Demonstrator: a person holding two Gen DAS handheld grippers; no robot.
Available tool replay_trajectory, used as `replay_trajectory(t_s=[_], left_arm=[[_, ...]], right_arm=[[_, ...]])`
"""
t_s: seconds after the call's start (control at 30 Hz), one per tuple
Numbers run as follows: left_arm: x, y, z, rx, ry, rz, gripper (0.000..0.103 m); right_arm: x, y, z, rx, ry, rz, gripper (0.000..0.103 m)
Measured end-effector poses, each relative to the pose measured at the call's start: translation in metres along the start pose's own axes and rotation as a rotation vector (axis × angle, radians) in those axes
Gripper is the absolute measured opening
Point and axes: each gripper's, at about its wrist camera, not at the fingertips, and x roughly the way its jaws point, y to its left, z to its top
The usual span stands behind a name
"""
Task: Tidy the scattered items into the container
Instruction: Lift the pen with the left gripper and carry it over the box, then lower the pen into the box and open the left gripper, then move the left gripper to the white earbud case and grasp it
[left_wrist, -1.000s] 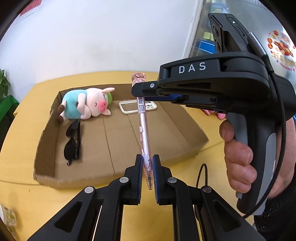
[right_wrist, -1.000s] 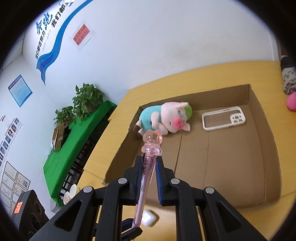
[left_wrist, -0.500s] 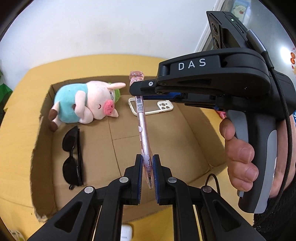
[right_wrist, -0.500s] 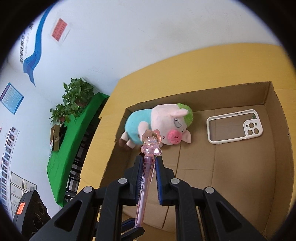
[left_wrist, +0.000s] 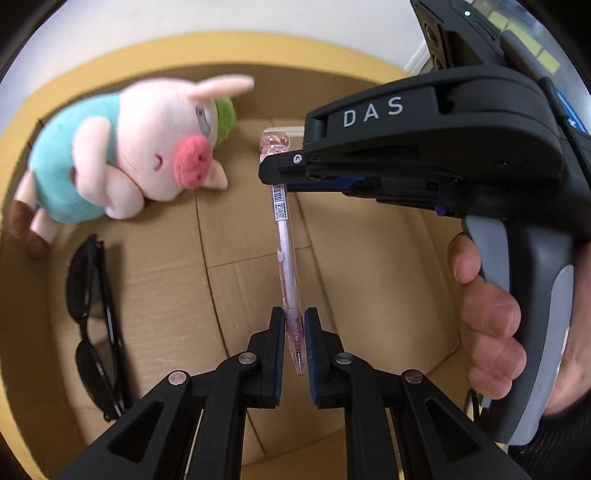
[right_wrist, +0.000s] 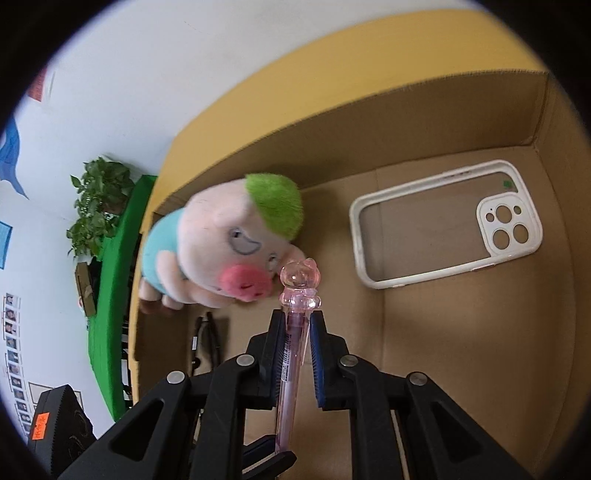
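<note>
A clear pink pen with a bear-shaped cap is held at both ends. My left gripper is shut on its tip end. My right gripper is shut on its cap end and reaches in from the right in the left wrist view. The pen hangs low over the floor of the open cardboard box. In the box lie a plush pig, black sunglasses and a white phone case.
The box sits on a yellow table by a white wall. A green-covered table with potted plants stands off to the left. A black cable lies near the box's front right.
Both grippers have moved forward and down into the box with the pen between them. The pig, sunglasses and phone case now look much closer.
</note>
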Motion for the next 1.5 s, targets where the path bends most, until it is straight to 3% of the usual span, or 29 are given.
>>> replay_trajectory(t_s=[0.17,0.47,0.53,0.6,0.7,0.8,0.87,1.0,1.1,1.17,1.3,1.5], left_arm=[[0.022,0.01,0.005,-0.052,0.071,-0.011,0.01],[0.036,0.02,-0.002,-0.1,0.116,-0.012,0.01],[0.032,0.02,-0.003,-0.1,0.104,-0.01,0.011],[0.026,0.02,-0.006,-0.101,0.085,-0.009,0.02],[0.006,0.018,-0.016,-0.098,0.026,-0.002,0.052],[-0.027,0.013,-0.032,-0.056,-0.085,0.055,0.063],[-0.06,0.008,-0.053,-0.021,-0.203,0.104,0.076],[-0.111,0.013,-0.093,0.051,-0.418,0.201,0.1],[-0.126,0.004,-0.133,0.067,-0.497,0.225,0.102],[-0.124,0.002,-0.142,0.073,-0.529,0.214,0.102],[-0.129,-0.005,-0.18,0.07,-0.584,0.2,0.102],[-0.132,-0.007,-0.202,0.084,-0.605,0.204,0.102]], right_arm=[[0.021,-0.01,0.002,0.018,0.037,-0.019,0.012],[0.042,-0.017,-0.001,0.028,0.078,-0.031,0.014],[0.038,-0.015,-0.001,0.021,0.072,-0.032,0.017],[0.029,-0.013,-0.002,0.016,0.049,-0.017,0.032],[0.0,-0.005,-0.01,-0.018,-0.01,0.0,0.048],[-0.043,0.006,-0.035,-0.084,-0.103,-0.003,0.065],[-0.068,0.017,-0.06,-0.156,-0.163,-0.054,0.071],[-0.111,0.041,-0.124,-0.3,-0.265,-0.207,0.074],[-0.134,0.047,-0.169,-0.354,-0.359,-0.303,0.074],[-0.141,0.053,-0.187,-0.375,-0.416,-0.369,0.074],[-0.147,0.06,-0.217,-0.411,-0.459,-0.403,0.074],[-0.148,0.069,-0.242,-0.442,-0.464,-0.418,0.074]])
